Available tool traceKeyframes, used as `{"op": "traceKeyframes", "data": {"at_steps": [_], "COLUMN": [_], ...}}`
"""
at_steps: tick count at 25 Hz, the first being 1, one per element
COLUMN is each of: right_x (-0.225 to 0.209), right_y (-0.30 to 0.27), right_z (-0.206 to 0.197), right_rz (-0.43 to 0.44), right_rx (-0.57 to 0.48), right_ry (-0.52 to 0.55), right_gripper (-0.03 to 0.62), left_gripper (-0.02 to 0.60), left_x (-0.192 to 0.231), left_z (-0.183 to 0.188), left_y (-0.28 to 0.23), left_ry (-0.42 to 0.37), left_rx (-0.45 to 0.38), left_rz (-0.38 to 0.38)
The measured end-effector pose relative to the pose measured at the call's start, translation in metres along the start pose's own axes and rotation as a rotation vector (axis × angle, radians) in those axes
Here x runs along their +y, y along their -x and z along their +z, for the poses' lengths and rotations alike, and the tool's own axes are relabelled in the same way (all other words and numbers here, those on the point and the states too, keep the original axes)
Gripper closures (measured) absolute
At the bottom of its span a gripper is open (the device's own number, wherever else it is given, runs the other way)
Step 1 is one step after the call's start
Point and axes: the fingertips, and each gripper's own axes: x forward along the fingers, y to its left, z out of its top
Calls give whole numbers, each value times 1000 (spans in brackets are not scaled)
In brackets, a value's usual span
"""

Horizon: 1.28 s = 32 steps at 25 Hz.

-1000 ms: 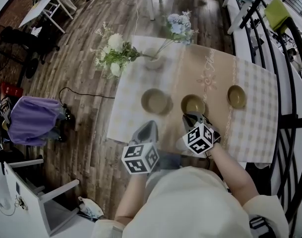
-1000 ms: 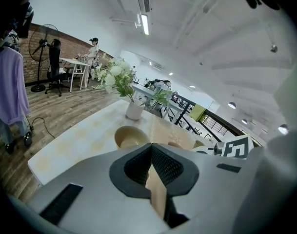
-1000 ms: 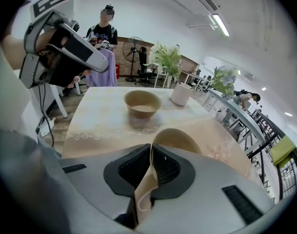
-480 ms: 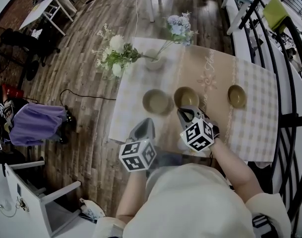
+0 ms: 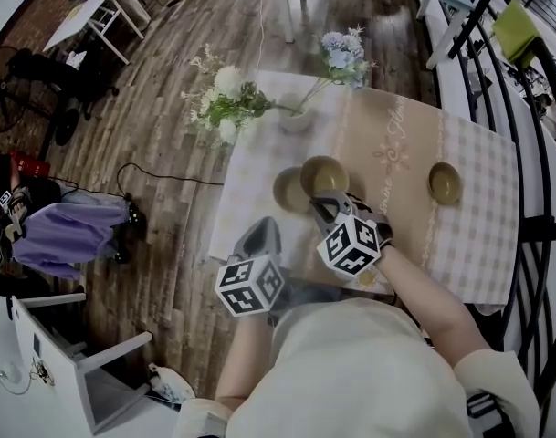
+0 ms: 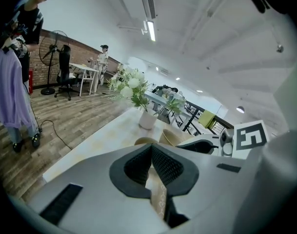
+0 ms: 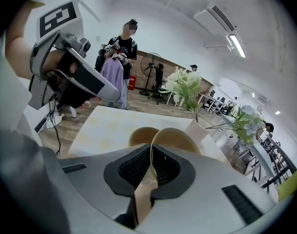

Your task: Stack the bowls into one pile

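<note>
3 bowls are at the table (image 5: 478, 235). The right tool (image 5: 325, 206) is clenched on the rim of 1 bowl (image 5: 325, 173), which overlaps a neighbouring bowl (image 5: 285, 192) in the head view. The far bowl (image 5: 444, 182) sits well apart. The left tool (image 5: 264, 237) is closed and empty, near the table's edge.

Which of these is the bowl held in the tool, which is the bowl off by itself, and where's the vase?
held bowl (image 5: 325, 175): head view, its inside.
lone bowl (image 5: 445, 182): head view, its inside.
vase (image 5: 298, 119): head view, its body.
</note>
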Motion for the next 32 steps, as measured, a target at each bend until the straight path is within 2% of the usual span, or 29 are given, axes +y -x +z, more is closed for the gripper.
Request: {"op": "traceKeyframes", "data": {"at_steps": [11,19,32], "right_x": [23,41,54], "right_y": [-31,-49,-59], "right_z": [25,20,14], "right_rz": [68,127,174], "right_rx": [-10,19,49], "right_ry": [127,175,165], "right_gripper": [580,582,574], "left_gripper": [577,577,577], "left_x": [28,40,48], "left_z": [8,8,4], "left_y": [-2,-3,-2], "left_ry": [41,61,70], "left_rx": [-32,-41,-36], "left_rz": [52,83,104]}}
